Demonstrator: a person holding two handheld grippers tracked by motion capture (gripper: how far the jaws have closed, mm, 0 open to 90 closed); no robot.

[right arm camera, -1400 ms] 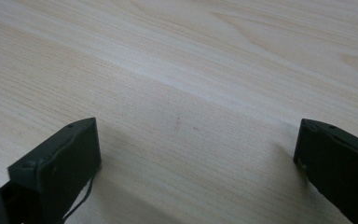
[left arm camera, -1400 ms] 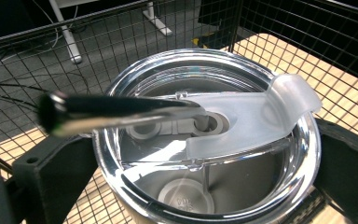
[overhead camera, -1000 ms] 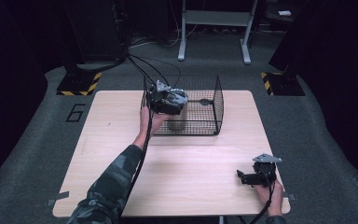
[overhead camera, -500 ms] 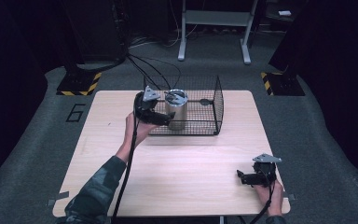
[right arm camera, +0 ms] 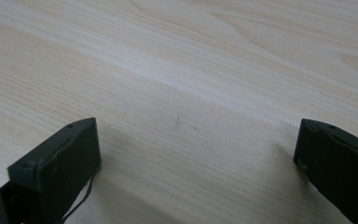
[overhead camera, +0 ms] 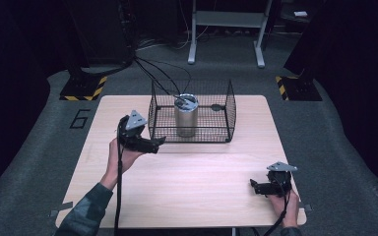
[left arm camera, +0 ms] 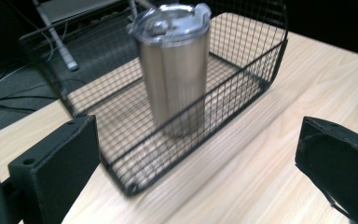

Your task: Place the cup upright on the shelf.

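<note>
1. Resting low at the near right corner of the table (overhead camera: pixel 211 191), our right gripper (overhead camera: pixel 256 187) has its jaws spread wide and empty over bare wood; we judge this a parked position that leaves the working area free.
2. We hold our left gripper (overhead camera: pixel 155 144) just outside the near left corner of the wire basket (overhead camera: pixel 229 110), jaws spread wide and gripping nothing. They point toward the basket, which suits either a release just made or a fresh approach.
3. The steel tumbler (overhead camera: pixel 186 117) stands upright inside the basket, left of its middle, touching neither gripper. Its clear lid (left arm camera: pixel 175 21) is seated on top.
4. We read no brand or label on the tumbler; its image is blurred.
5. Beyond the table's left edge, the floor carries a painted "6" (overhead camera: pixel 80 118).
</note>
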